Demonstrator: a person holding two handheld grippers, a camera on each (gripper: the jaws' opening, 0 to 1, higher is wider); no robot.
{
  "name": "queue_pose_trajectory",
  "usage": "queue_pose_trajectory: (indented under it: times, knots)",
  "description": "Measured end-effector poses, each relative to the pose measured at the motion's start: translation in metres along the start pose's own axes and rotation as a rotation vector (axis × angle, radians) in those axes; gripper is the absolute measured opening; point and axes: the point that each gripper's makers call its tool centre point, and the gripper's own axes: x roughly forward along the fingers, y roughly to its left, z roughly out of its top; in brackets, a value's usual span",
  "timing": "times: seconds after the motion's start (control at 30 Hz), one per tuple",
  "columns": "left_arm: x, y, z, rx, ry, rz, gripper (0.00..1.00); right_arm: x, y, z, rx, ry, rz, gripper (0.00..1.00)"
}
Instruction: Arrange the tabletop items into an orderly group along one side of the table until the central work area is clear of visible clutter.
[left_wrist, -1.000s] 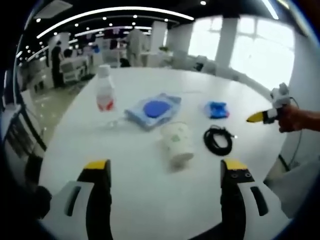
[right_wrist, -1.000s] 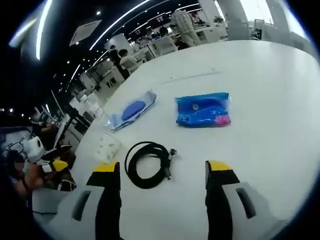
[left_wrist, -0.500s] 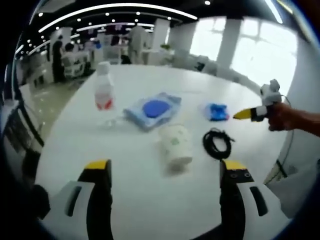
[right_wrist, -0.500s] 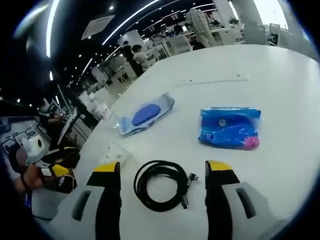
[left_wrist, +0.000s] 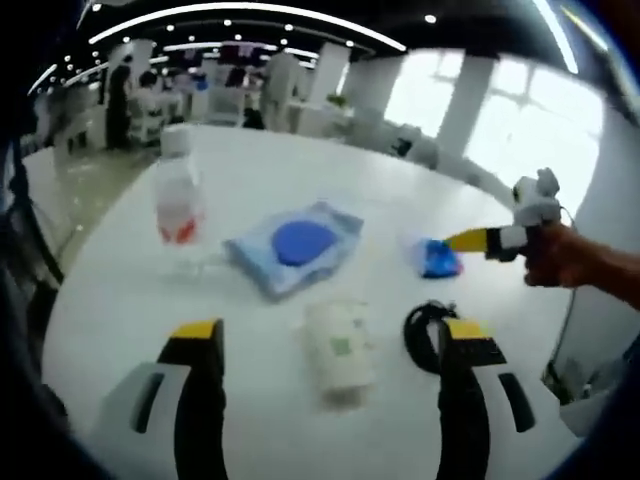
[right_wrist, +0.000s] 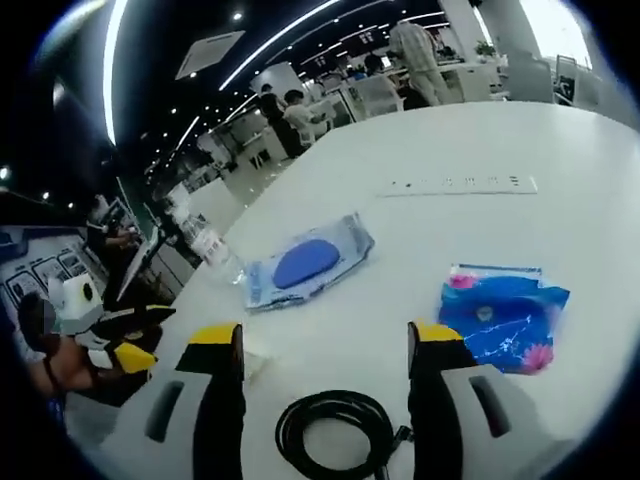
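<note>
Left gripper view: bottle (left_wrist: 179, 196) upright; right gripper view: power strip (right_wrist: 460, 184).

Bright window glare, soft fisheye blur

The left yellow-tipped black two-jaw gripper (left_wrist: 320, 335) rises from six o'clock with jaws spread wide. The right yellow-tipped black two-jaw gripper (right_wrist: 325, 340) does likewise; in the left gripper view it enters at three o'clock, held by a bare hand (left_wrist: 560, 258).
</note>
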Motion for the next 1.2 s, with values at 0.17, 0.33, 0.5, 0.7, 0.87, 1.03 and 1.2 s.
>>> queue_pose_trajectory:
  times: [0.17, 0.33, 0.5, 0.7, 0.87, 1.03, 1.2]
  knots:
    - [0.019, 0.005, 0.002, -0.002, 0.011, 0.007, 0.84, 0.023, -0.002, 0.02, -0.014, -0.001, 0.013, 0.66]
    - [0.03, 0.013, 0.0, -0.002, 0.024, 0.017, 0.84, 0.043, -0.003, 0.027, -0.029, 0.021, 0.025, 0.66]
    - [0.044, 0.022, -0.003, -0.019, 0.042, 0.037, 0.84, 0.058, -0.005, 0.023, -0.034, 0.056, 0.029, 0.66]
    - [0.058, 0.029, -0.006, -0.046, 0.049, 0.048, 0.84, 0.079, -0.023, 0.021, -0.038, 0.085, 0.011, 0.66]
    - [0.07, 0.031, -0.011, -0.054, 0.066, 0.051, 0.83, 0.099, -0.04, 0.023, -0.019, 0.088, -0.002, 0.66]
    - [0.08, 0.029, -0.009, -0.069, 0.057, 0.038, 0.83, 0.11, -0.053, 0.033, 0.019, 0.084, -0.009, 0.64]
    - [0.089, 0.033, -0.011, -0.093, 0.065, 0.054, 0.83, 0.118, -0.057, 0.038, -0.006, 0.098, -0.011, 0.63]
